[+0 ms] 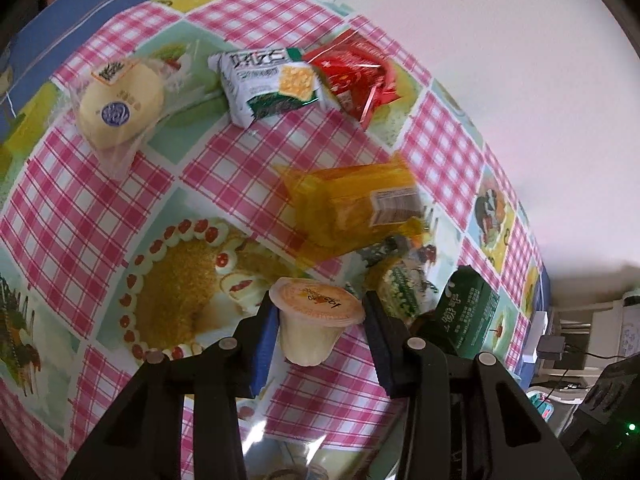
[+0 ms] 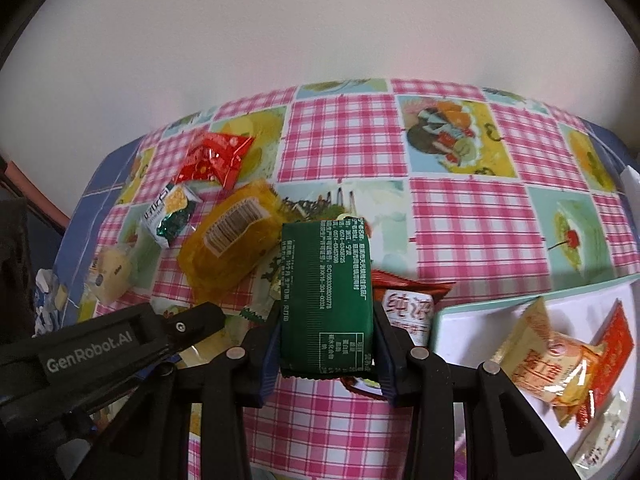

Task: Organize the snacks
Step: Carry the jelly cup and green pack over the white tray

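Now jelly cup (image 1: 316, 322) clamped in left gripper (image 1: 320, 316), green packet (image 2: 327, 300) in right gripper (image 2: 326, 312)

Pink-checked tablecloth (image 1: 224, 168); dark green packet (image 2: 326, 296); orange wrapper (image 1: 356, 200); red packet (image 1: 352, 76); cream jelly cup (image 1: 314, 320).

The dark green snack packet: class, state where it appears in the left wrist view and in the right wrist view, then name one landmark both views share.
Left wrist view: the dark green snack packet is at lower right, beside the jelly cup.
Right wrist view: the packet is at centre, clamped between the right gripper fingers.
Shared landmark: the orange packet with a barcode.
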